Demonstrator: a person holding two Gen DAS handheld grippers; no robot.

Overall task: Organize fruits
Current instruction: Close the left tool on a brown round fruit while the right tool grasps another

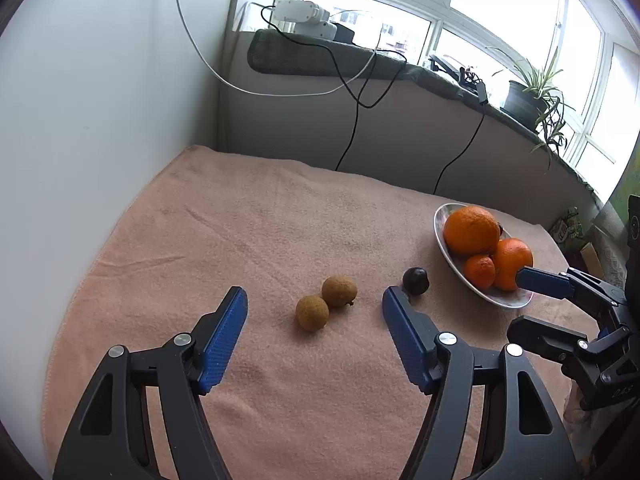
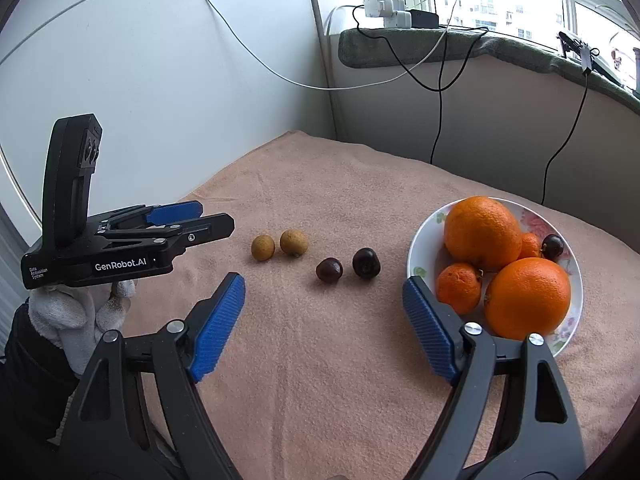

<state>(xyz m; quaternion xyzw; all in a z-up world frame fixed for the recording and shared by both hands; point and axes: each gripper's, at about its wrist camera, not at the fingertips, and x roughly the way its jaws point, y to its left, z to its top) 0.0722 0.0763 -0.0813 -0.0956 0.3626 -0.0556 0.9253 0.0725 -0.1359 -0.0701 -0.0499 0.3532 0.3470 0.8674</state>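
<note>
Two tan longans point(image 1: 325, 307) point(image 2: 279, 245) lie side by side on the pink towel point(image 1: 260, 240) point(image 2: 340, 360). Two dark cherries point(image 2: 347, 266) lie to their right; the left wrist view shows one cherry point(image 1: 416, 281). A white flowered bowl point(image 1: 506, 301) point(image 2: 416, 248) holds two big oranges point(image 1: 472, 230) point(image 2: 482, 233), small mandarins point(image 2: 459, 288) and a cherry point(image 2: 553, 246). My left gripper point(image 1: 314, 298) point(image 2: 200, 218) is open and empty, just short of the longans. My right gripper point(image 2: 324, 292) point(image 1: 532, 280) is open and empty, near the cherries and the bowl's rim.
A white wall stands at the left. Behind the towel runs a low grey wall with hanging black and white cables point(image 1: 356, 120). The window sill holds a power strip point(image 1: 304, 16) and a potted plant point(image 1: 532, 96).
</note>
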